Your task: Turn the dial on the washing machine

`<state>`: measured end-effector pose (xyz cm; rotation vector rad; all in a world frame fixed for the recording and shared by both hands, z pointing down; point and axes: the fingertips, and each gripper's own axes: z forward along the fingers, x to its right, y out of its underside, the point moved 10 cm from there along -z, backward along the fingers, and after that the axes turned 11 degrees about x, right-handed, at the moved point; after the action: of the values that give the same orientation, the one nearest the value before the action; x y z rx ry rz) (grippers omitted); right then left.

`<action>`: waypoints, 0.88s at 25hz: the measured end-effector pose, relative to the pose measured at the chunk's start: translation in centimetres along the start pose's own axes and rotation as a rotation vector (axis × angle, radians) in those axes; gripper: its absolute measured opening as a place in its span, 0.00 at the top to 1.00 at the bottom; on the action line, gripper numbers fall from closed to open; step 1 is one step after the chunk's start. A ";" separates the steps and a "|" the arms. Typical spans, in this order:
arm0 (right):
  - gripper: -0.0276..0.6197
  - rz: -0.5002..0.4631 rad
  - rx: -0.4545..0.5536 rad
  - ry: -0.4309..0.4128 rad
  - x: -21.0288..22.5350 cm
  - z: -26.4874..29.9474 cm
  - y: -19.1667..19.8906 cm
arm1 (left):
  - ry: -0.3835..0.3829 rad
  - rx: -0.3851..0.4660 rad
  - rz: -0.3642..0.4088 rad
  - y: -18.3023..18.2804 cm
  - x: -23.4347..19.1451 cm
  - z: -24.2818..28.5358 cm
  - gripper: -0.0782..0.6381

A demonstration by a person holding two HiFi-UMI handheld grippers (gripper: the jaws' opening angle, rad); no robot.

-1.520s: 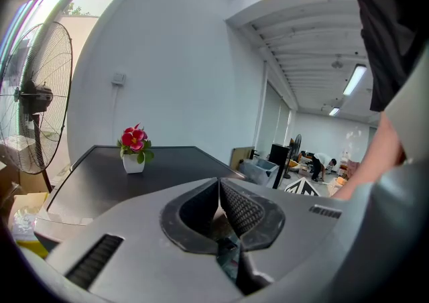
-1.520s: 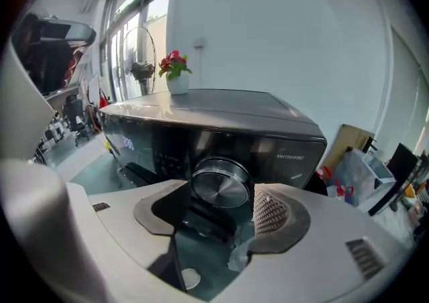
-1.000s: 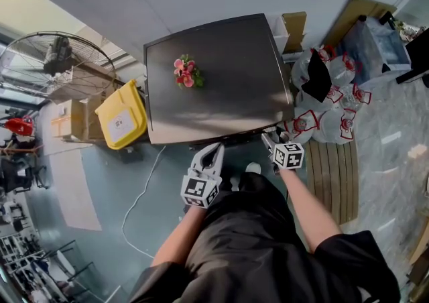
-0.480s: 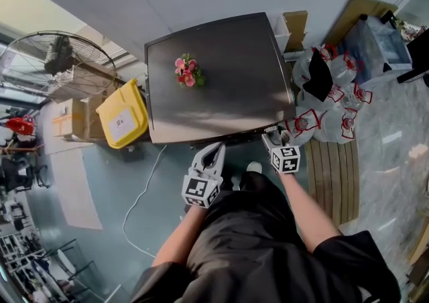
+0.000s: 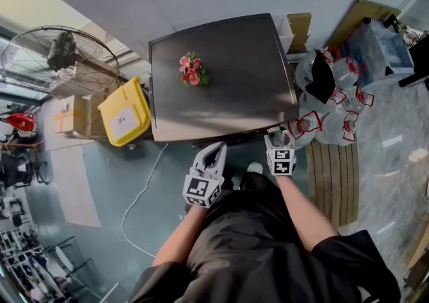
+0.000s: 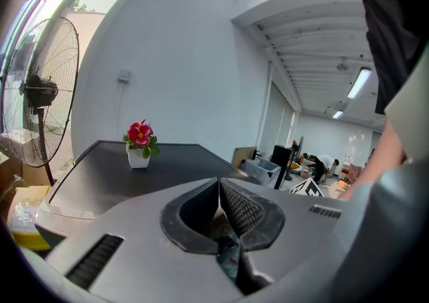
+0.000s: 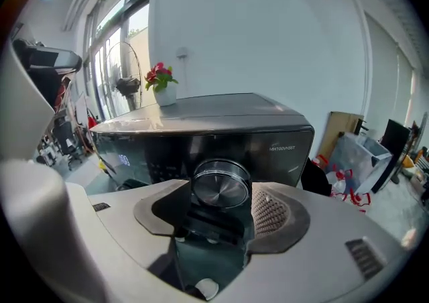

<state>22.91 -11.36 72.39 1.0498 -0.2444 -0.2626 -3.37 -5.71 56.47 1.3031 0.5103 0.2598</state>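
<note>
Grey-floored room: washing machine [image 7: 201, 110] lettered "MH100…", right gripper [image 5: 276, 138] clamps its dial [image 7: 221, 186], left gripper [image 6: 219, 204] closed, empty.

The smooth grey-green floor [image 5: 114, 181] carries a dark grey box-shaped washing machine [image 5: 234, 80]. On its flat top stands one small white pot of pink flowers [image 5: 191, 71], upright, nearer the left edge than the right and well apart from the front edge. On the floor beside the machine's left side stand a yellow-lidded plastic bin [image 5: 124, 119], brown cardboard boxes [image 5: 70, 115] and a round wire-caged pedestal fan [image 5: 57, 53]. A thin white cable [image 5: 144, 191] trails across the floor. At the right lie clear plastic bags with red-and-white print [image 5: 328, 117] and a slatted wooden pallet [image 5: 333, 171].
</note>
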 end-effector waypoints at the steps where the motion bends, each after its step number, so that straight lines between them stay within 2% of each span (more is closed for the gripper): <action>1: 0.56 0.017 0.002 -0.001 0.1 0.0 0.0 | 0.000 -0.001 -0.001 0.0 0.0 -0.1 0.88; 10: 0.56 0.303 0.044 -0.073 1.7 0.0 0.2 | 0.012 -0.001 -0.015 0.2 -0.2 -0.2 0.88; 16: 0.56 0.492 0.029 -0.134 3.0 0.2 0.8 | 0.019 -0.002 -0.016 0.4 0.1 -0.3 0.88; 19: 0.56 0.500 0.024 -0.154 3.1 0.3 0.7 | 0.014 0.000 -0.013 0.4 0.0 -0.5 0.88; 22: 0.56 0.428 0.018 -0.156 3.1 0.1 0.4 | 0.006 0.004 -0.012 0.1 0.1 -0.5 0.88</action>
<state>25.81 -12.24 73.04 0.9698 -0.6034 0.0456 -3.50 -5.18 56.40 1.3029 0.5239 0.2526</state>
